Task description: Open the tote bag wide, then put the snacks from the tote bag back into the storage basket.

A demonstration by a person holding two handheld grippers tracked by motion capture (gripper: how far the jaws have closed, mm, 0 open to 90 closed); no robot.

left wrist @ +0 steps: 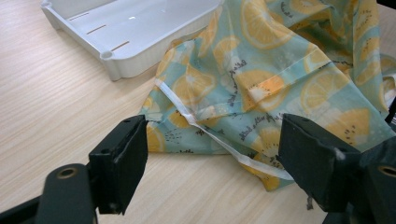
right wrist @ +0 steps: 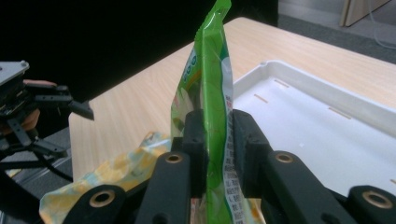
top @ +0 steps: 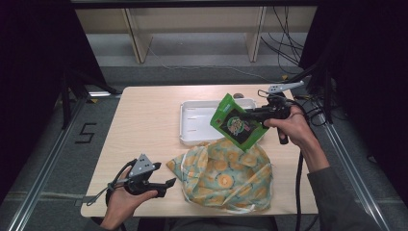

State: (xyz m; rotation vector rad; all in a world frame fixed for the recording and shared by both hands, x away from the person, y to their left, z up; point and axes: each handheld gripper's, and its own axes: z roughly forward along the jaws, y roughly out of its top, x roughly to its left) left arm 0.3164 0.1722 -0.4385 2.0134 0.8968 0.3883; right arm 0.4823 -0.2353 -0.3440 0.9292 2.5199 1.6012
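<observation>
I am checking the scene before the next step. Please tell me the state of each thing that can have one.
green snack packet: lifted, clamped on its edge, above the tray and bag
right gripper: shut on the packet
left gripper: open, holding nothing, jaws facing the bag's edge
lemon-print cloth bag: lying crumpled on the table
white tray: empty, flat on the table

A white plastic tray [top: 192, 126] lies on the far half of a light wood table [top: 144, 120], long side running left to right. Its floor carries short moulded slots, and its rim has rounded corners. The tray's near edge touches the patterned cloth. Beyond the table stands a wooden frame [top: 137, 41] on a grey floor [top: 192, 53]. Black cables [top: 284, 43] trail across that floor at the far right.
</observation>
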